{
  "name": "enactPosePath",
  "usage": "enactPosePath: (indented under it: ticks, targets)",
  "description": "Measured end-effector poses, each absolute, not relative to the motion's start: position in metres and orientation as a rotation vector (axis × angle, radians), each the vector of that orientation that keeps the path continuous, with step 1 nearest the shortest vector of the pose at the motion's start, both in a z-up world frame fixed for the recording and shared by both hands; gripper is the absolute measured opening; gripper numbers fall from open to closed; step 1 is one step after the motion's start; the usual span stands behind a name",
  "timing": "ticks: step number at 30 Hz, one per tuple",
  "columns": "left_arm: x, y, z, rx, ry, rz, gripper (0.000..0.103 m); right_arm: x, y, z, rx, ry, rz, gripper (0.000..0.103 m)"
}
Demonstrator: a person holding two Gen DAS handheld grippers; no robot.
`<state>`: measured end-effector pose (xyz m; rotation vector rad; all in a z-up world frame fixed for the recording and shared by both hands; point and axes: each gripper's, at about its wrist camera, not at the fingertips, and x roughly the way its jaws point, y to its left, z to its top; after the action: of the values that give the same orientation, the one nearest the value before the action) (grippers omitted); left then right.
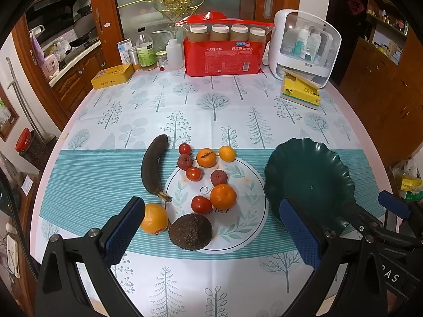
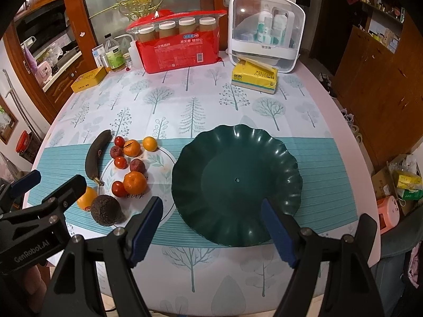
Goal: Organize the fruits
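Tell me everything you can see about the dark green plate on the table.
The green plate is a wide, shallow dish in deep green with a scalloped, wavy rim and a smooth, slightly glossy surface that looks like plastic. A small hole sits at its centre. It lies flat and upright on the striped band of the tablecloth, to the right of the scattered fruit, and holds nothing. No fruit touches it. The open right gripper hovers over its near edge; whether the fingers touch it cannot be told.
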<state>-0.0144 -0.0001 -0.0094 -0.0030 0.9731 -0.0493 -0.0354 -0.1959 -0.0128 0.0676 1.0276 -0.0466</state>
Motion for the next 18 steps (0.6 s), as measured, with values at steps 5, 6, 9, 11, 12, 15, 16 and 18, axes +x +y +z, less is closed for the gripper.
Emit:
enactPosePath:
  ticks: [5,6,9,11,12,15,16,18]
  targets:
    - [-0.018,0.006,-0.006,0.009,0.969,-0.034,0.101,-0.038,-0.192,-0.005,0.077,0.999,-0.04,0.078]
    - [-0.018,0.008,-0.004,0.007,0.967,-0.031,0.101,-0.038,-0.19,-0.004,0.075,0.995,-0.036,0.078]
    - [-0.02,0.011,-0.001,0.006,0.967,-0.026,0.101,-0.038,-0.184,-0.002,0.073,0.992,-0.02,0.078]
    - [-0.02,0.015,0.0,0.01,0.967,-0.027,0.101,-0.039,-0.181,0.001,0.076,0.985,-0.016,0.078]
    - [-0.02,0.015,0.001,0.011,0.966,-0.027,0.101,-0.04,-0.18,0.002,0.08,0.98,-0.017,0.078]
    - [-0.021,0.023,0.008,0.012,0.954,-0.026,0.101,-0.041,-0.175,0.007,0.093,0.969,-0.019,0.078]
    - [-0.021,0.027,0.01,0.011,0.949,-0.027,0.101,-0.041,-0.172,0.009,0.097,0.966,-0.019,0.078]
    - [-0.022,0.033,0.014,0.012,0.94,-0.029,0.101,-0.041,-0.165,0.012,0.096,0.961,-0.017,0.078]
